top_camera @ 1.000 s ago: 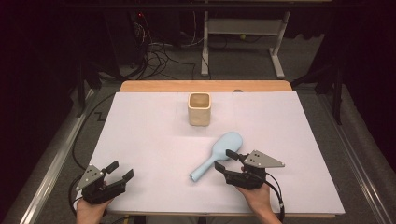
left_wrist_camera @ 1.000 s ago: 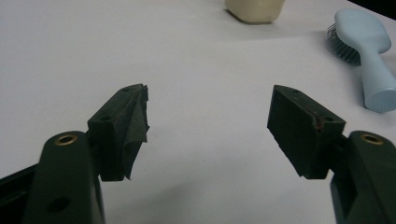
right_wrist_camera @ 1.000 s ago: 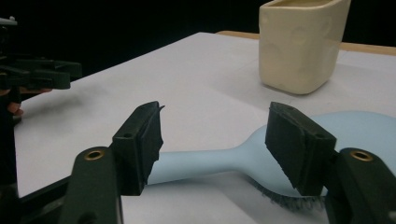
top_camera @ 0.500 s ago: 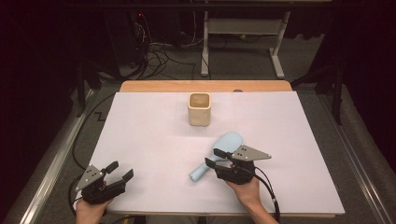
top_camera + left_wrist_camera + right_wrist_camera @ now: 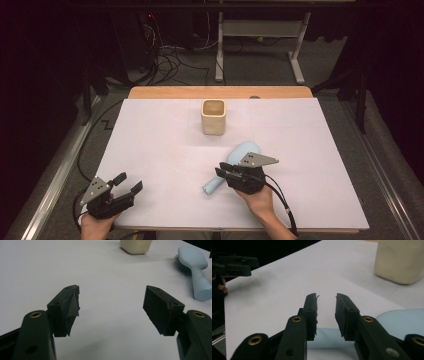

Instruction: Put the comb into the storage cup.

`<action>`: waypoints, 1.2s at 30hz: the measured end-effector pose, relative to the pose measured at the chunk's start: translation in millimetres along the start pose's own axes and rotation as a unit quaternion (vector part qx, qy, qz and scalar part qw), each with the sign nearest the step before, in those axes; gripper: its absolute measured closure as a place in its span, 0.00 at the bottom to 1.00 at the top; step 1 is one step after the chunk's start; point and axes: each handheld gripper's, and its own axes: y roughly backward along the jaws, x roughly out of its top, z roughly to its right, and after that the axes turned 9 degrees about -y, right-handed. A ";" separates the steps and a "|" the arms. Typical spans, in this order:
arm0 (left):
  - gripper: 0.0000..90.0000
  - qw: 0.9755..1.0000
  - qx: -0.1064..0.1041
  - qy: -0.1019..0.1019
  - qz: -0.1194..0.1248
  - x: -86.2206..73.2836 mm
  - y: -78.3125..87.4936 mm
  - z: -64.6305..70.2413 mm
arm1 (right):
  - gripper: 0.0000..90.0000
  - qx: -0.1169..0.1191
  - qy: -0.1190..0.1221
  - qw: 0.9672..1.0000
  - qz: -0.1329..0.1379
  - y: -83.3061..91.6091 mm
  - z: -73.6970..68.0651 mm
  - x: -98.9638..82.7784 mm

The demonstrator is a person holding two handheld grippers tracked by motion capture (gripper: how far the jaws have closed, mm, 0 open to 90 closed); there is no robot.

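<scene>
Two tools show in the high view: the right tool [image 5: 226, 171] sits over the pale blue hairbrush's [image 5: 243, 150] handle, its jaws just closing, the left tool [image 5: 127, 183] well apart. Left gripper view: jaws wide on nothing, brush ahead to the right. Right gripper view: jaws narrow, handle beneath them, grip uncertain.

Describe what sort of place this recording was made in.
Probably a lab or workshop data-collection station, not a home: a table covered in plain white sheet, loose cables tangled on grey carpet behind it, and a metal desk frame beyond, all in dim surroundings.
</scene>
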 end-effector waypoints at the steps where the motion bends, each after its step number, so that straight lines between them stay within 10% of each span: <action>1: 0.33 1.000 0.000 0.000 0.001 0.1 0.1 0.0 | 0.85 0.000 -0.002 1.000 -0.007 -1.3 -0.6 0.5; 17: 0.33 1.000 0.003 0.001 0.004 0.4 0.5 -0.5 | 1.00 -0.010 0.011 0.992 -0.122 -22.9 -7.7 17.4; 36: 0.33 1.000 0.004 0.000 0.005 1.1 1.5 -0.7 | 1.00 -0.054 0.027 0.966 -0.251 -58.0 -23.5 44.1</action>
